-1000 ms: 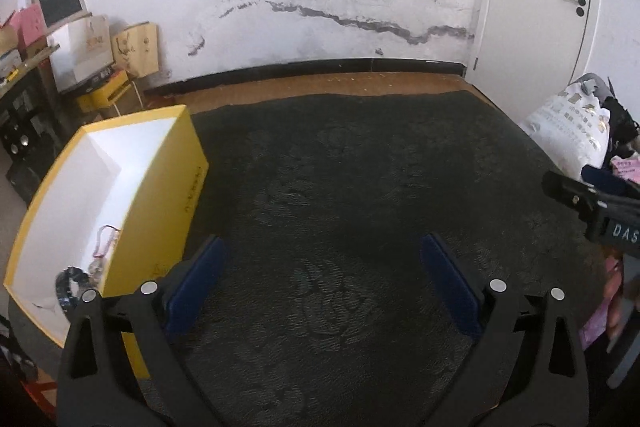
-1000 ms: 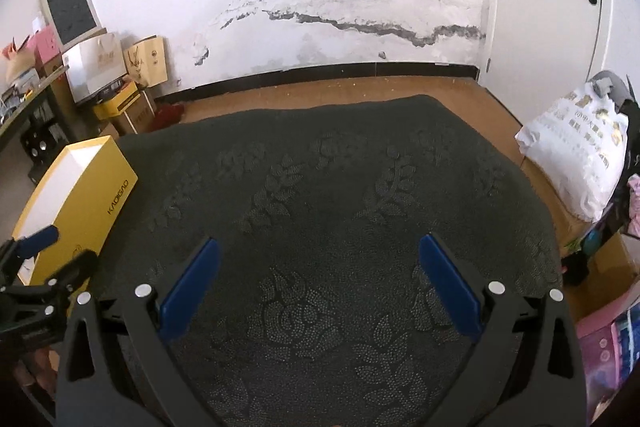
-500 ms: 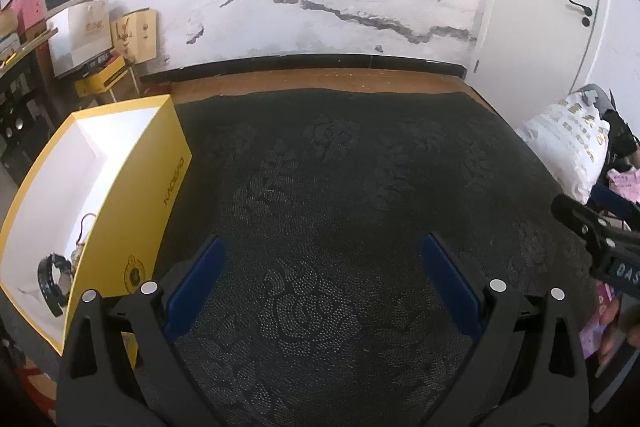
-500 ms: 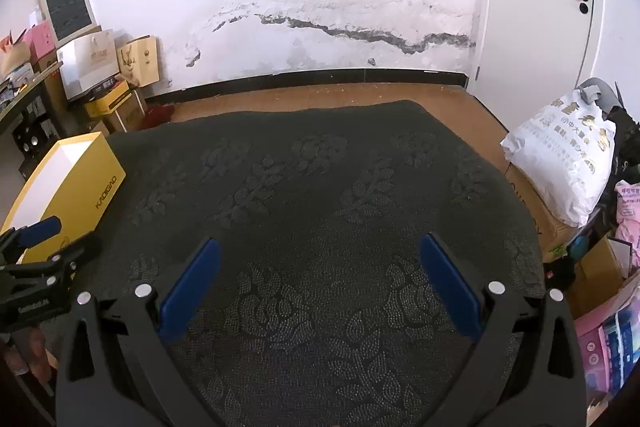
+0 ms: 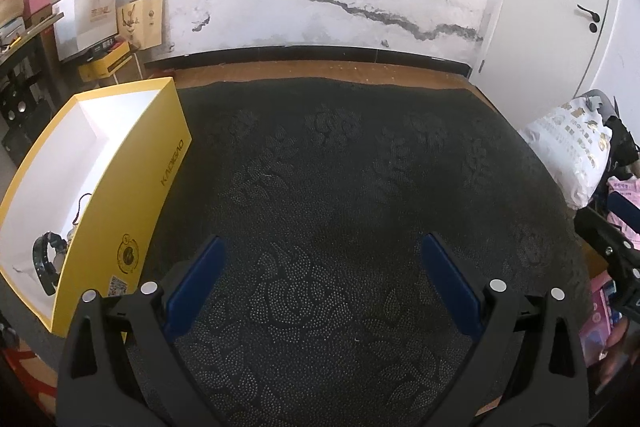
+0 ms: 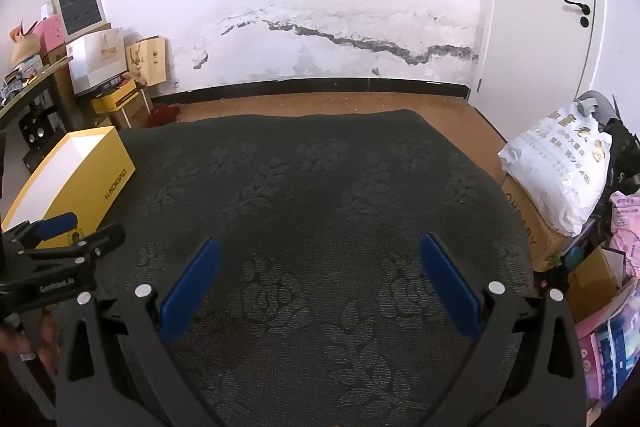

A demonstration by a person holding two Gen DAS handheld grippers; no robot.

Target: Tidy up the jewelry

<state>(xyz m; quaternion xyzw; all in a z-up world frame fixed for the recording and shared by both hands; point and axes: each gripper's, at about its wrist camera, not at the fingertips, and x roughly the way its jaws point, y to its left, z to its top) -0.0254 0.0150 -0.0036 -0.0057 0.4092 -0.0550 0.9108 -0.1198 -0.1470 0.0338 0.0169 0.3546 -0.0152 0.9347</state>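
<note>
An open yellow box (image 5: 132, 195) with a white inside stands at the left edge of the dark patterned cloth (image 5: 340, 187). In it lie a black watch (image 5: 46, 259) and a thin red-corded piece (image 5: 80, 205). My left gripper (image 5: 320, 279) is open and empty over the cloth, to the right of the box. My right gripper (image 6: 320, 279) is open and empty over the cloth's middle. The box (image 6: 76, 183) also shows at the left of the right wrist view, with the left gripper's fingers (image 6: 52, 227) in front of it.
A white sack (image 6: 560, 167) and cardboard boxes sit off the cloth's right edge. Paper bags and boxes (image 6: 112, 67) stand against the far wall at the left. A white door (image 6: 560, 7) is at the right.
Both grippers have pulled back and lifted a little. The left view has swung right, so the yellow box sits farther left and more of the cloth shows. Both jaws stay open.
</note>
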